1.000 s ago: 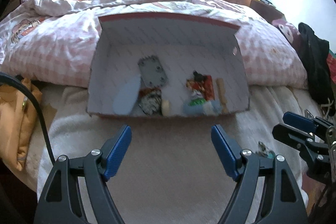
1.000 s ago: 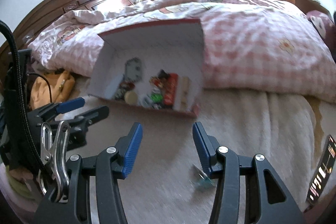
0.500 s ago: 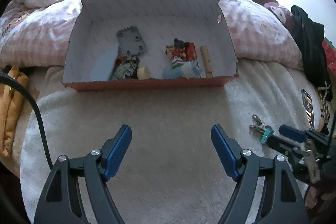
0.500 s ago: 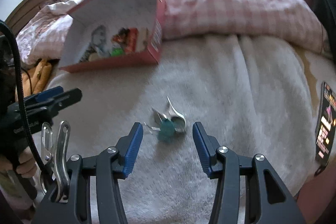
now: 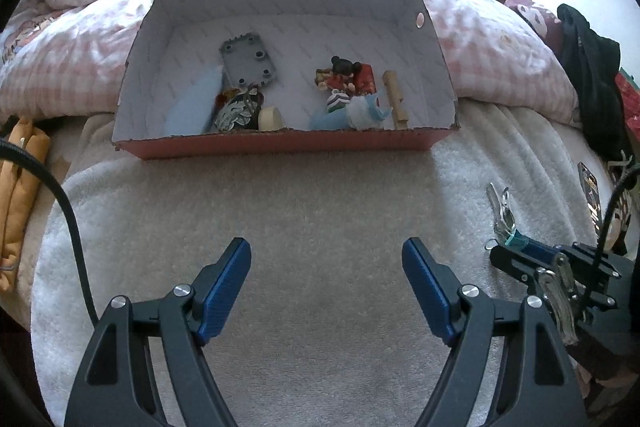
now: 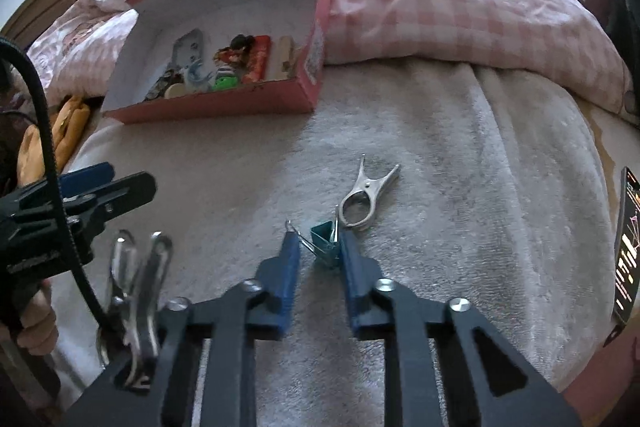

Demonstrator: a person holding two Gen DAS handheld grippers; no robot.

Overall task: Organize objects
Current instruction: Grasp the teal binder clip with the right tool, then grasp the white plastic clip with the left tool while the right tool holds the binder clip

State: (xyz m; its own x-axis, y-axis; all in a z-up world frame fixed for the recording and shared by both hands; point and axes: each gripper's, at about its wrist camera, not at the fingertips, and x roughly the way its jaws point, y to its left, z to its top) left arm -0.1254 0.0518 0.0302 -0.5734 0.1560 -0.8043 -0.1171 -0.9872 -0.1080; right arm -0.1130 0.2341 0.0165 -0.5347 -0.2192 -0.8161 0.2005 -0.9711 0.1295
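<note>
**Op A:** Right gripper [image 6: 320,247] is down on the pale blanket [image 6: 460,187]. Its jaws have just been closing, and I read them as clamped on the teal binder clip [image 6: 325,242]: the clip's body sits between the two blue pads, one wire handle sticking out past the left pad. Confirm from your side?

**Op B:** From the left wrist view I see the right gripper low at the right edge, with the teal clip at its tip. The pad contact itself is too small for me to judge there, so I go by your view.

**Op A:** Noted. Metal clothes peg [image 6: 366,197] lies on the blanket just beyond the clip, its pointed ends facing away from me. The peg's ring end is just beside the clip; I cannot tell whether they touch.

**Op B:** Left gripper [image 5: 326,287]: fingers well apart, nothing between them, only bare blanket under them. It hangs in front of the red cardboard box [image 5: 280,147].

**Op A:** Box contents, please.

**Op B:** Box is open, white inside, resting against the pink checked quilt [image 5: 500,47]. Along its near wall: a grey studded plate [image 5: 249,61], a light blue flat piece [image 5: 196,103], a small round cream item [image 5: 269,117], a doll in red [image 5: 348,75], a wooden stick [image 5: 395,99]. Several pieces overlap; I cannot separate the rest.

**Op A:** A dark printed card [image 6: 628,247] lies at the blanket's right edge, well apart from the clip.
</note>
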